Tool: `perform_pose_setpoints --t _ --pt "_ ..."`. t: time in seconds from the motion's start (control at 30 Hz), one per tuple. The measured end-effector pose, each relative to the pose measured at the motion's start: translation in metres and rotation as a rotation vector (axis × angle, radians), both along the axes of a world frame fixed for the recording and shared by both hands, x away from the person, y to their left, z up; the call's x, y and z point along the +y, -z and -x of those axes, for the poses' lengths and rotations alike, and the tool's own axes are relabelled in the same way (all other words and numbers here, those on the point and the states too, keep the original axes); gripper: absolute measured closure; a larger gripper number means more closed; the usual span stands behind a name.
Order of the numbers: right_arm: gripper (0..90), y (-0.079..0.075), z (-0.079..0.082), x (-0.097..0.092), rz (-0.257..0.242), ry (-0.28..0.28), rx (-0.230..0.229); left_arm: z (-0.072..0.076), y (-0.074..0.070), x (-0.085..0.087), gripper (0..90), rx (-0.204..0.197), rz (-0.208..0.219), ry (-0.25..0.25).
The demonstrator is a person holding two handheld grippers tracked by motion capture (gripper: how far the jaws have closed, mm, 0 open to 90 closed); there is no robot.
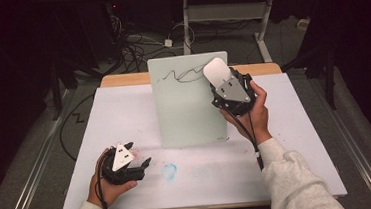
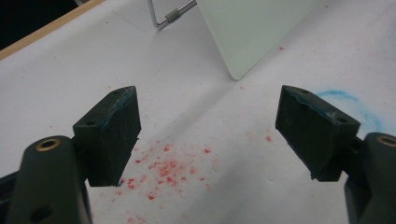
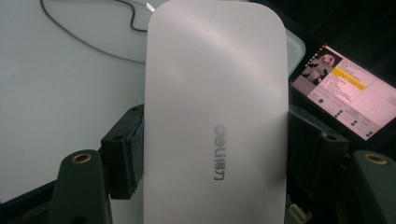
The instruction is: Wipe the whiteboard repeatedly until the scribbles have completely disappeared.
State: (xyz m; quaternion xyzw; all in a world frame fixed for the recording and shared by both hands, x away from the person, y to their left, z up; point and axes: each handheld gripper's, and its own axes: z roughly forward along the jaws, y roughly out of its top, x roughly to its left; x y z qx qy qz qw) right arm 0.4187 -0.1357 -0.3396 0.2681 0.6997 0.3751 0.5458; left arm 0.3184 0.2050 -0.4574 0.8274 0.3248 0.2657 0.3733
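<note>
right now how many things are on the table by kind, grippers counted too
upright pale green whiteboard with a black scribble: 1
white rounded plastic eraser, held at the board: 1
black two-jaw grippers, left gripper and right gripper: 2
blue chalky smudge: 1
total: 5

Left gripper (image 1: 139, 164) held low in the left hand (image 1: 107, 183), jaws spread wide with nothing between them. Right gripper (image 1: 220, 79) raised in the right hand (image 1: 254, 111), jaws clamped on both sides of a white eraser (image 3: 215, 107) that sticks out past the tips.
</note>
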Motion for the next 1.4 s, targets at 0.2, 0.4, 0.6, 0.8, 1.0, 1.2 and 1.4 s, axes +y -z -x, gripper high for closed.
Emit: perform_pose_setpoints --t 0.2,0.4,0.6,0.8,1.0,1.2,1.4 --pt "30.9 0.005 0.003 0.010 0.020 0.031 -0.008 -0.001 0.001 -0.001 21.5 0.007 0.000 0.007" --pt "30.9 0.012 0.008 0.020 0.082 -0.008 0.032 -0.001 0.001 0.000 21.5 -0.008 -0.006 0.014" --pt "30.8 0.000 0.003 0.011 0.043 0.023 0.029 0.000 0.001 0.000 21.5 -0.007 -0.008 0.019" --pt "30.8 -0.012 -0.001 0.006 -0.022 0.063 0.030 0.000 0.002 -0.001 21.5 0.010 -0.003 0.018" --pt "30.9 0.009 0.009 0.036 0.088 0.007 0.044 0.000 0.002 -0.001 21.5 0.011 -0.003 0.022" --pt "30.9 0.027 0.017 0.048 0.150 -0.024 0.060 0.000 0.002 -0.002 21.5 0.015 -0.004 0.027" --pt "30.9 0.020 0.014 0.046 0.153 -0.021 0.055 0.001 0.002 -0.002 21.5 0.013 -0.002 0.026"
